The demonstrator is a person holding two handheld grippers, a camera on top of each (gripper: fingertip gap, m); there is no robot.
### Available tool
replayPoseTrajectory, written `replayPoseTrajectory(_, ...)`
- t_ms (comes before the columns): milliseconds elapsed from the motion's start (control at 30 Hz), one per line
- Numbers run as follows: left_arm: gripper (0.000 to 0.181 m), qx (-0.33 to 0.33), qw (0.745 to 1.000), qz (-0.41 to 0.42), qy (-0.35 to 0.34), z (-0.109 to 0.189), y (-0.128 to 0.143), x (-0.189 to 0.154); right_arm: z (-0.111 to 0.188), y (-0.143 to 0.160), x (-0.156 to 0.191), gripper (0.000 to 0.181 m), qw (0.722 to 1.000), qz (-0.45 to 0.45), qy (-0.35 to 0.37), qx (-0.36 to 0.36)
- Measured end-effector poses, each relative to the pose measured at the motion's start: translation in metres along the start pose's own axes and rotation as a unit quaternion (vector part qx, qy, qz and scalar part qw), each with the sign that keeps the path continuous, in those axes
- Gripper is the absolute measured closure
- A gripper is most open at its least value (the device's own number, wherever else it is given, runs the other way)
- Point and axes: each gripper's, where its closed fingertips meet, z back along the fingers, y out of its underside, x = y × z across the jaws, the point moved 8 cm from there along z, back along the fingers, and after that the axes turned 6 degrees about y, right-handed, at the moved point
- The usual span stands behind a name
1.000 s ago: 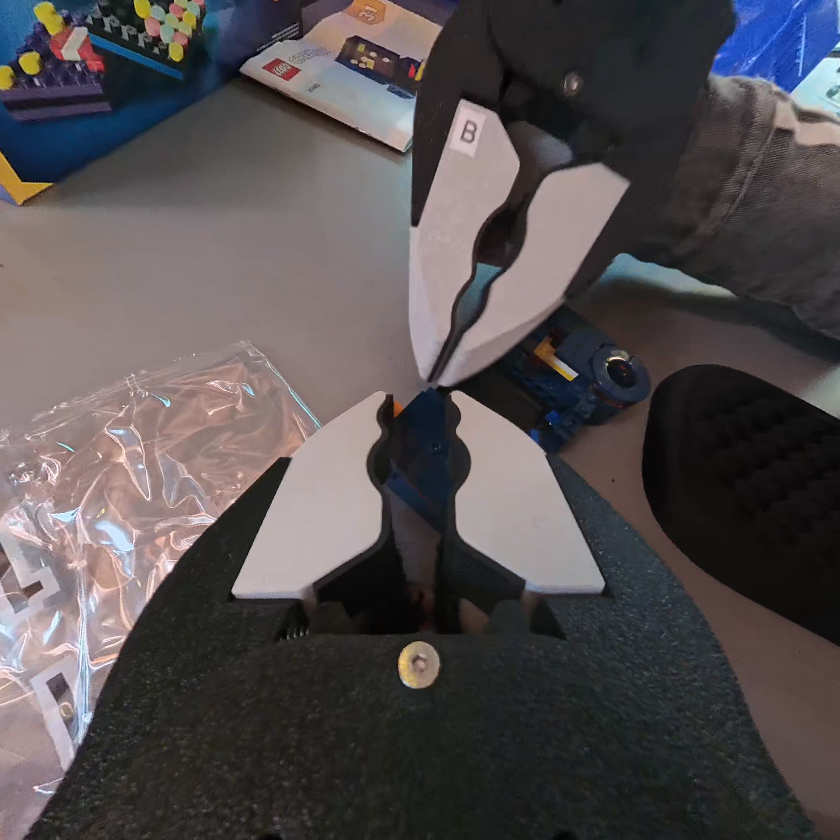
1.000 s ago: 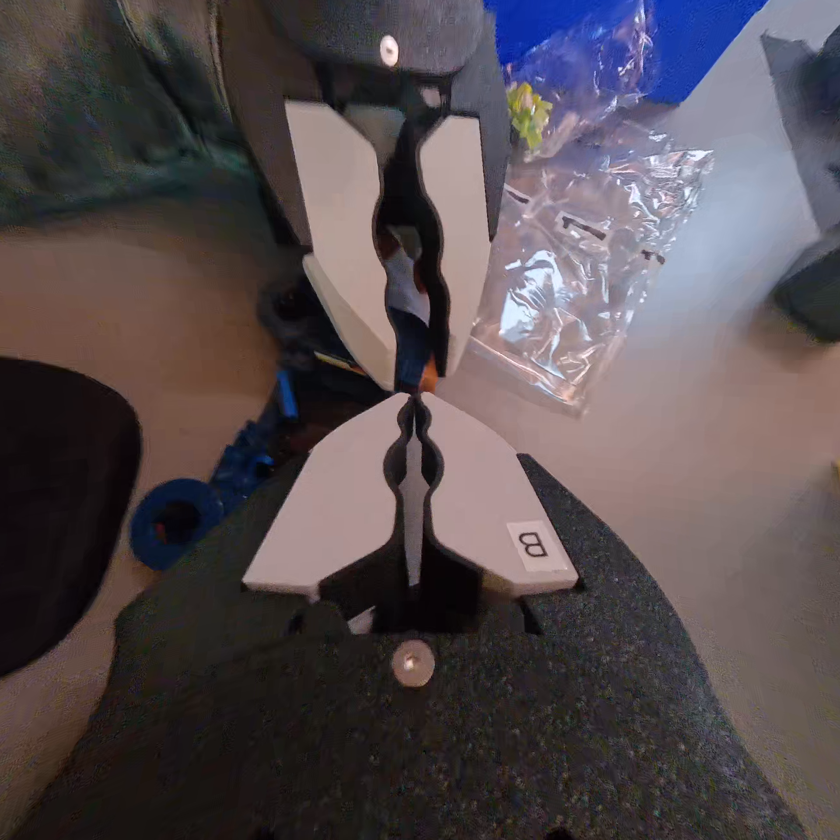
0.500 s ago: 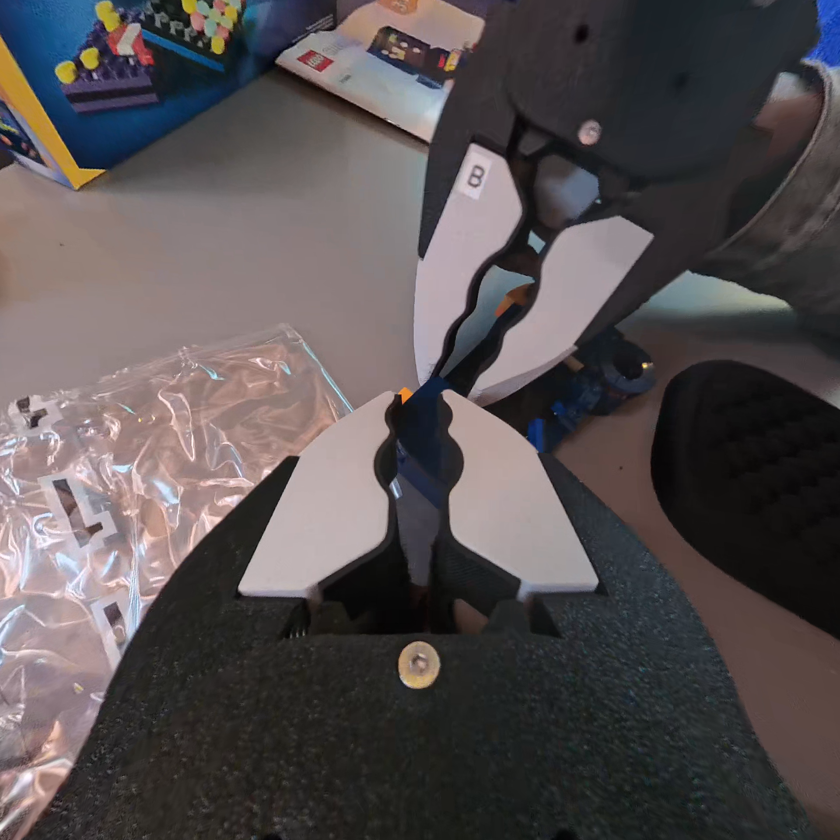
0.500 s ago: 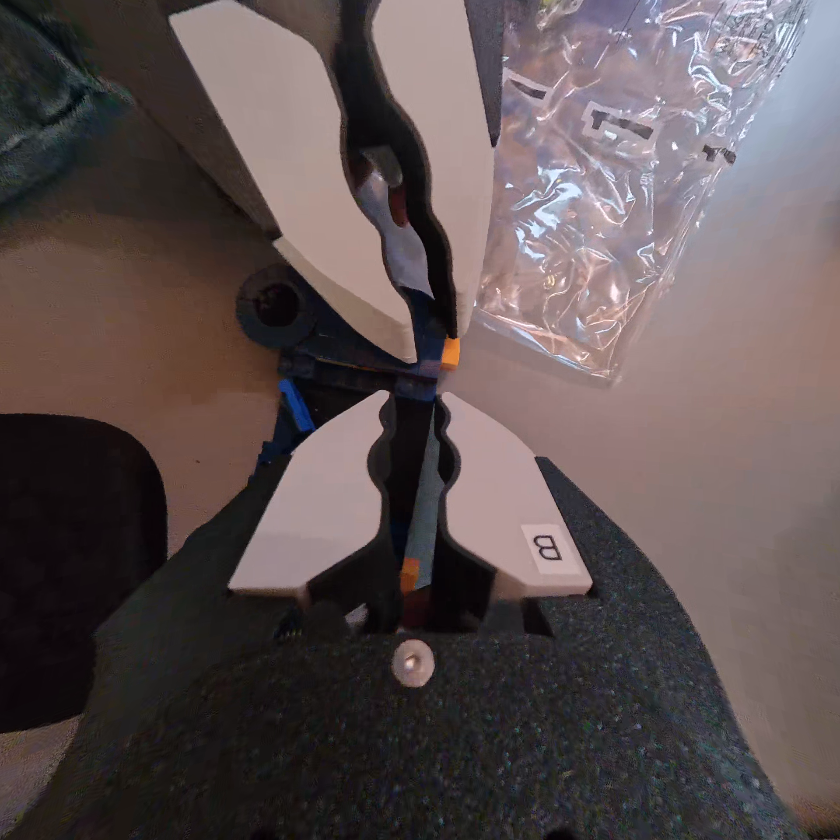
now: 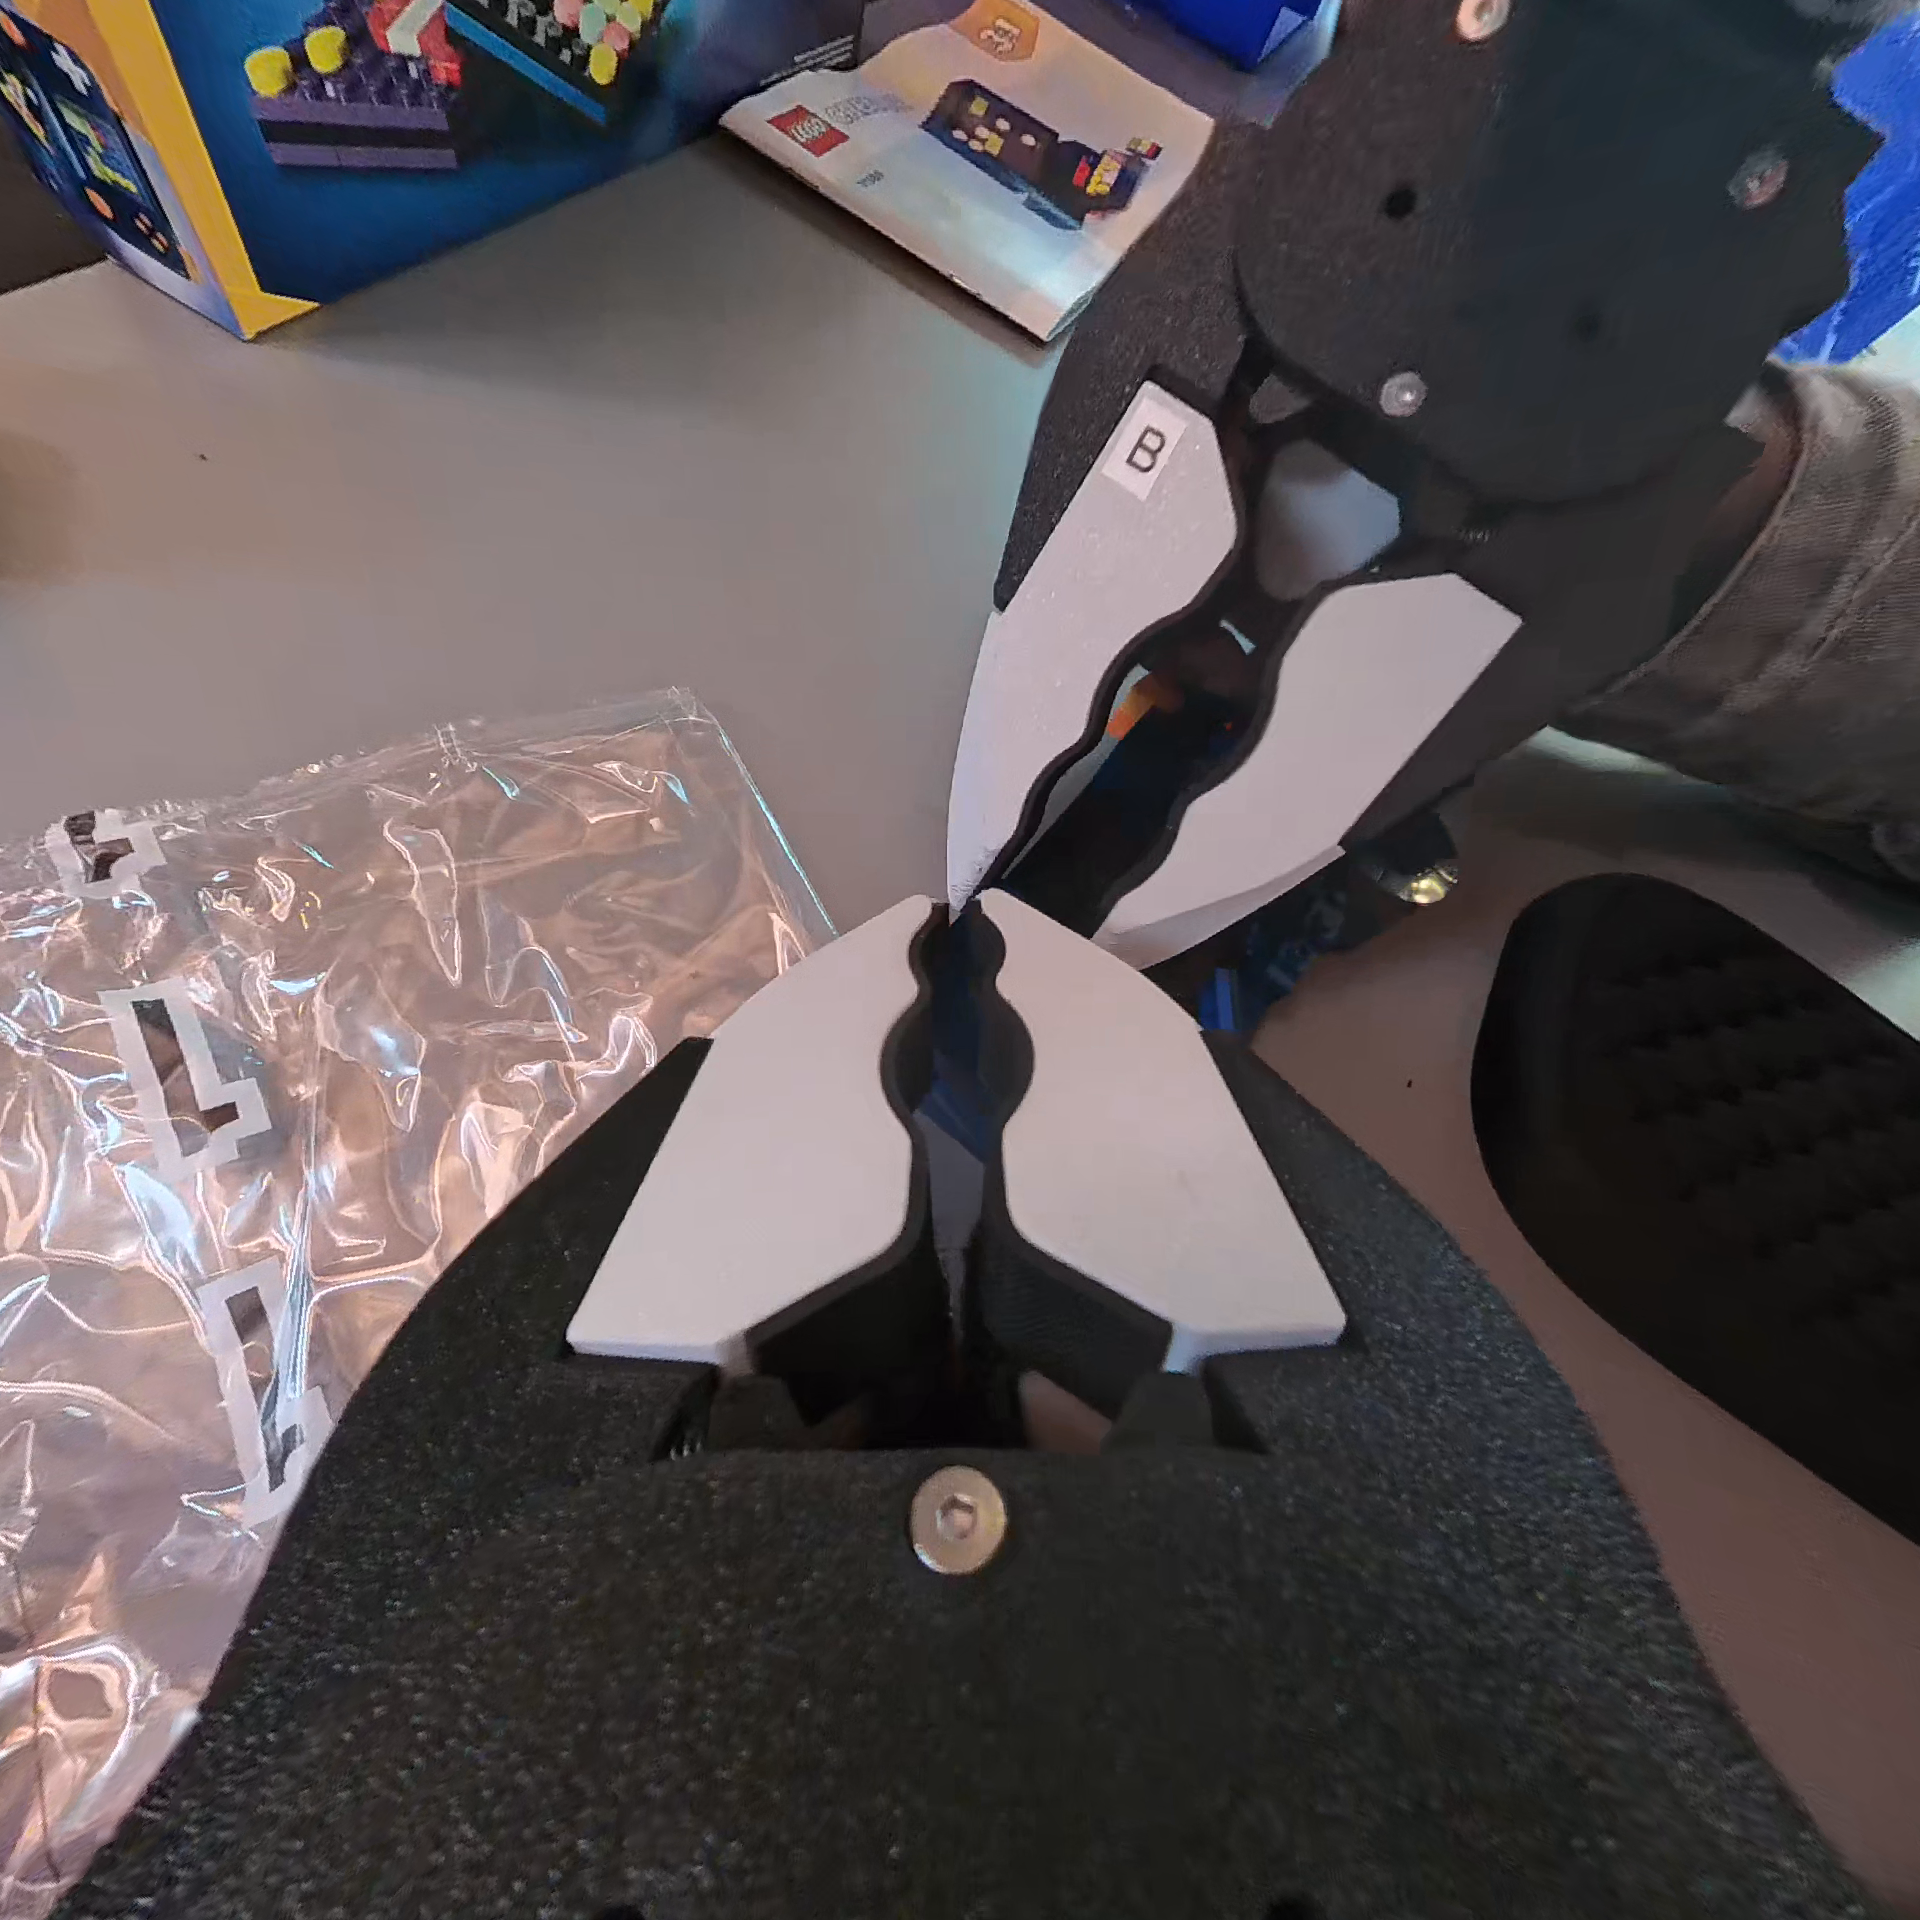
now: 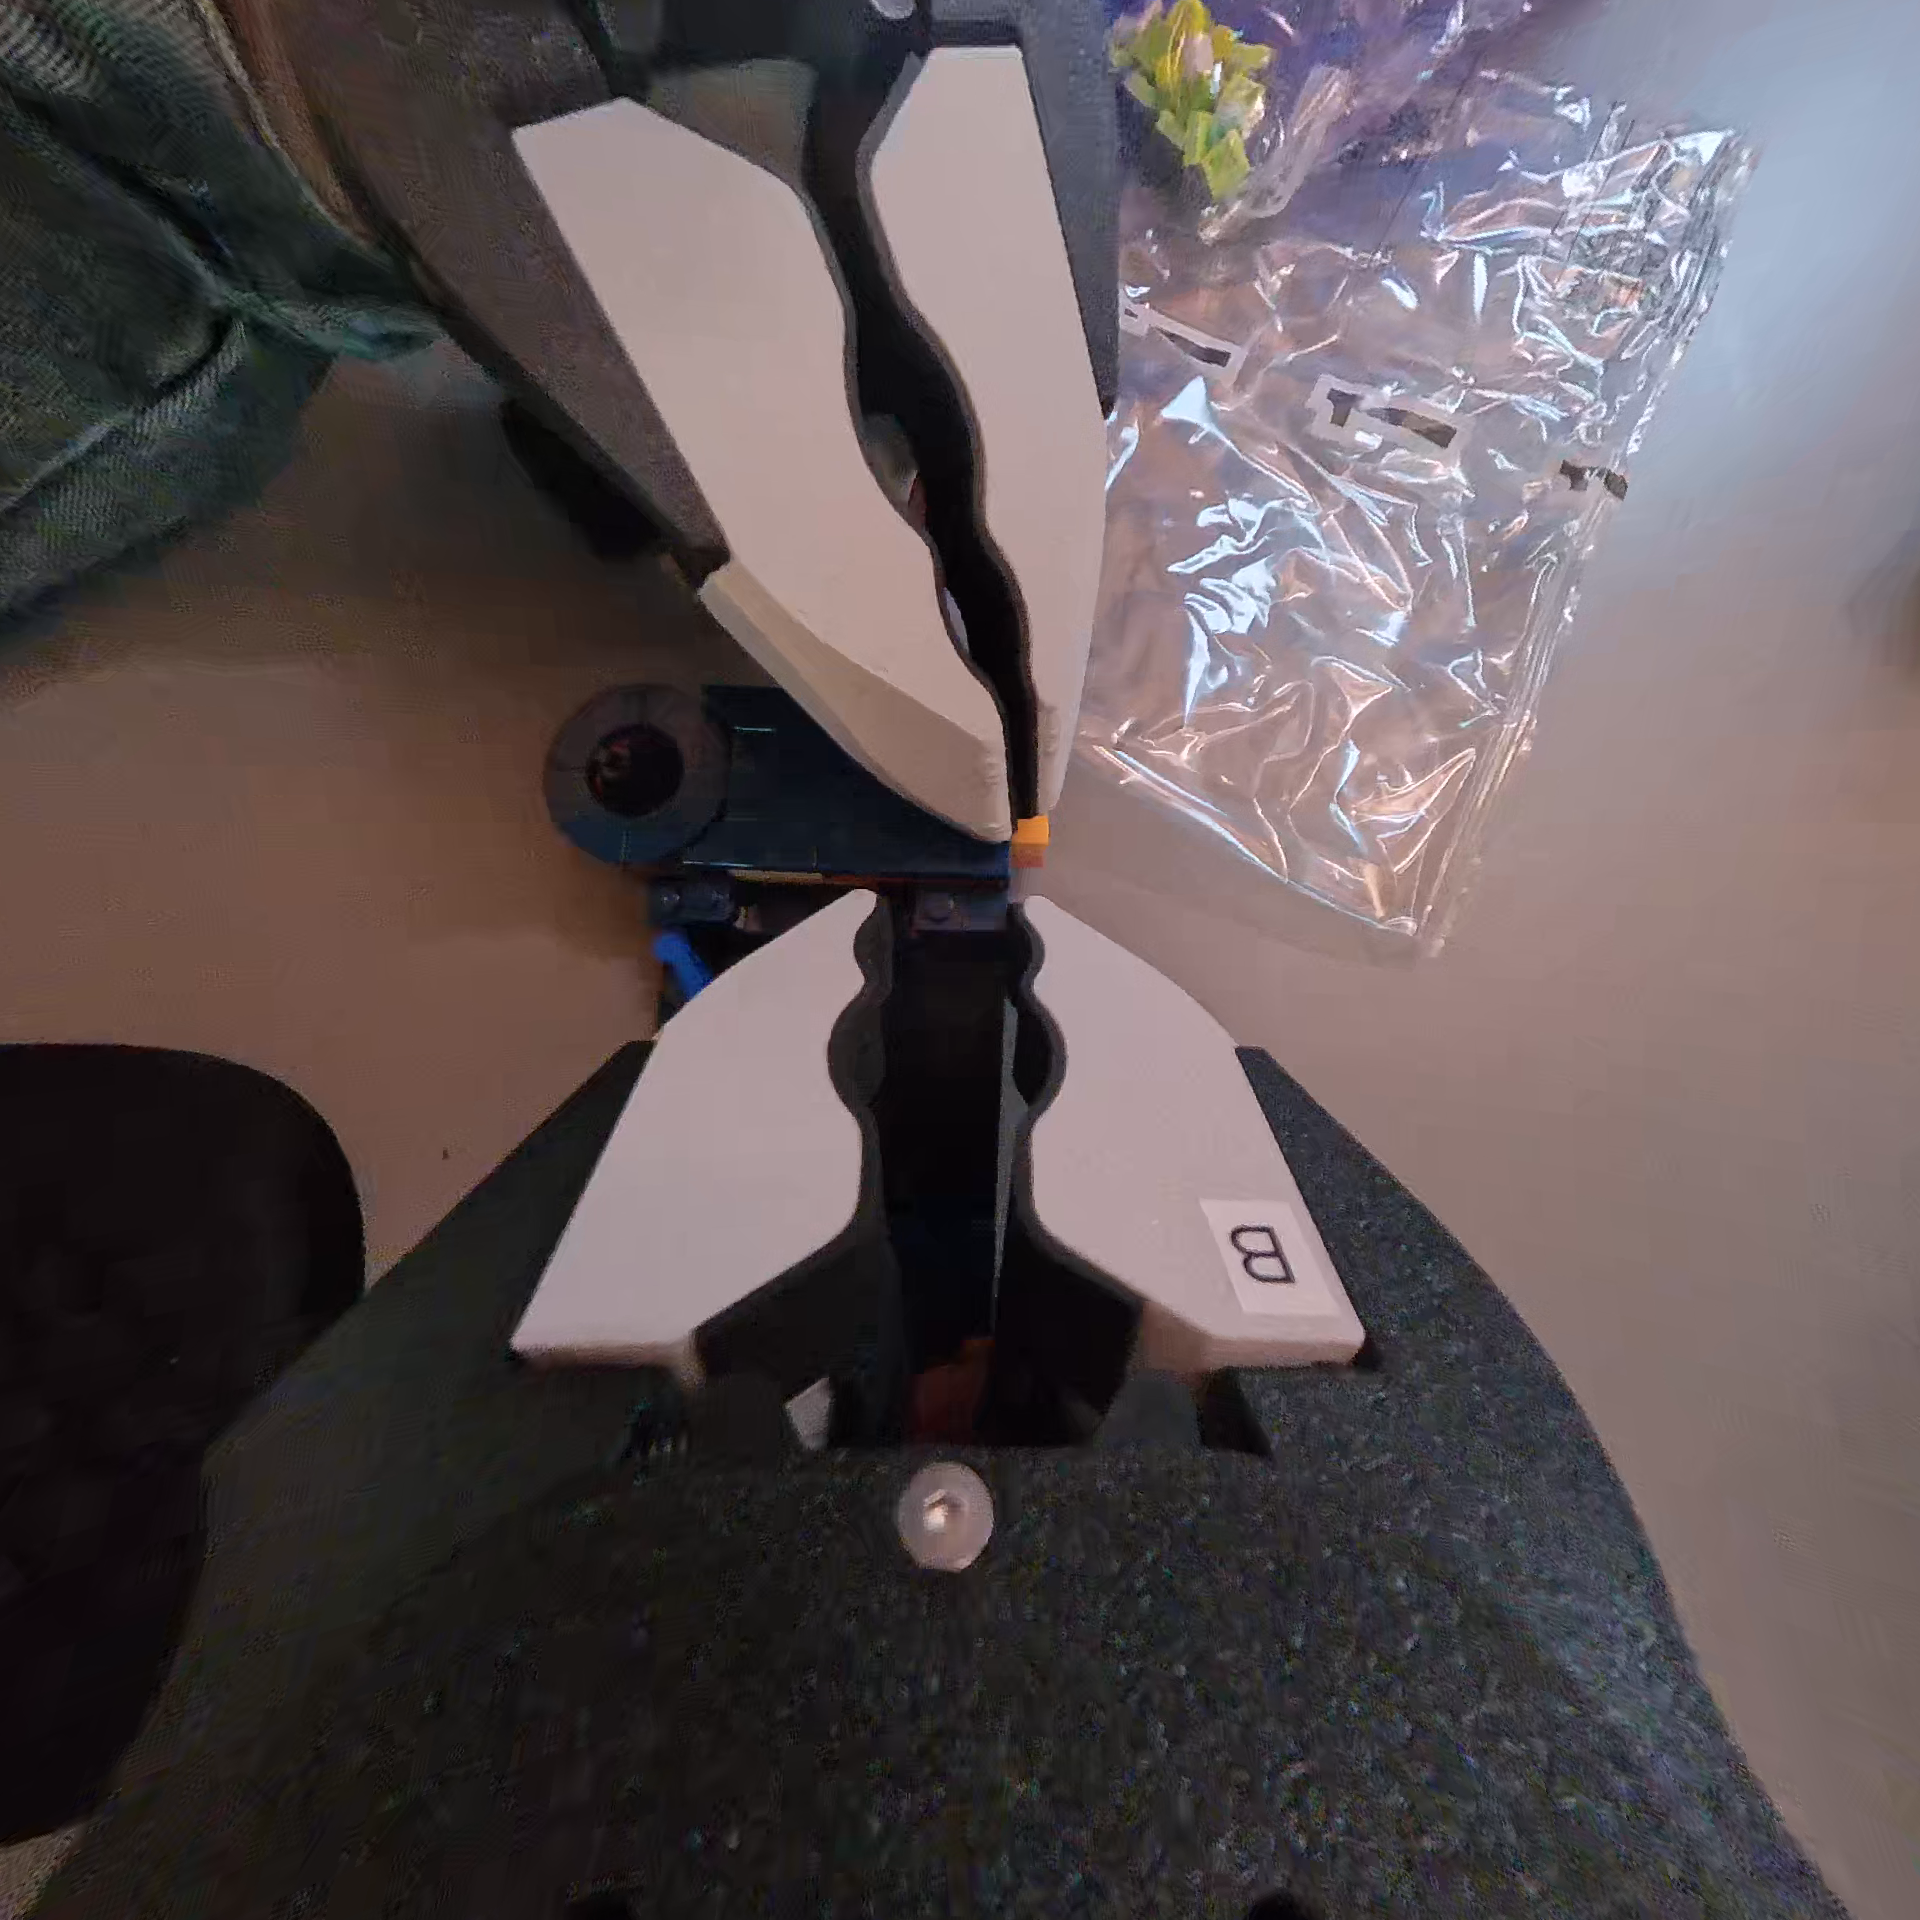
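Left gripper [image 5: 961, 914] fingers now pinch the orange stud [image 6: 1031, 831] on the blue brick model [image 6: 831, 821], while right gripper [image 6: 940, 914], opened wider, straddles its edge.

Inventory: two grippers, left gripper [image 5: 961, 909] and right gripper [image 6: 951, 904]; one blue brick assembly [image 6: 810, 800]; one printed box [image 5: 312, 135]; one instruction booklet [image 5: 977, 166]; one black pad [image 5: 1704, 1164]; apparently two clear plastic bags, [image 6: 1340, 582] and [image 6: 1247, 114], boundary unclear.
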Motion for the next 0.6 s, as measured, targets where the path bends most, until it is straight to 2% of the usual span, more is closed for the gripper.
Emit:
replayPoseTrajectory(133, 0.179, -0.008, 1.000, 0.030, -0.002, 0.0027, 0.0013, 0.0030, -0.0010, -0.0013, 0.0041, 0.160, 0.994, 0.101, 0.038, -0.031)
replayPoseTrajectory(167, 0.180, -0.007, 0.999, 0.031, -0.006, 0.0037, 0.0015, 0.0036, 0.0003, -0.0029, 0.0042, 0.166, 0.990, 0.121, 0.061, -0.040)
replayPoseTrajectory(233, 0.181, -0.007, 1.000, 0.029, -0.007, 0.0036, 0.0016, 0.0032, 0.0006, -0.0038, 0.0096, 0.165, 0.978, 0.183, 0.095, -0.033)
replayPoseTrajectory(333, 0.181, -0.003, 1.000, 0.028, -0.007, 0.0035, 0.0013, 0.0026, 0.0000, -0.0042, 0.0065, 0.165, 0.989, 0.130, 0.067, -0.032)
replayPoseTrajectory(600, 0.178, 0.001, 0.999, 0.037, 0.011, 0.0010, 0.0012, 0.0014, 0.0026, 0.0033, 0.0035, 0.166, 0.992, 0.107, 0.016, -0.064)
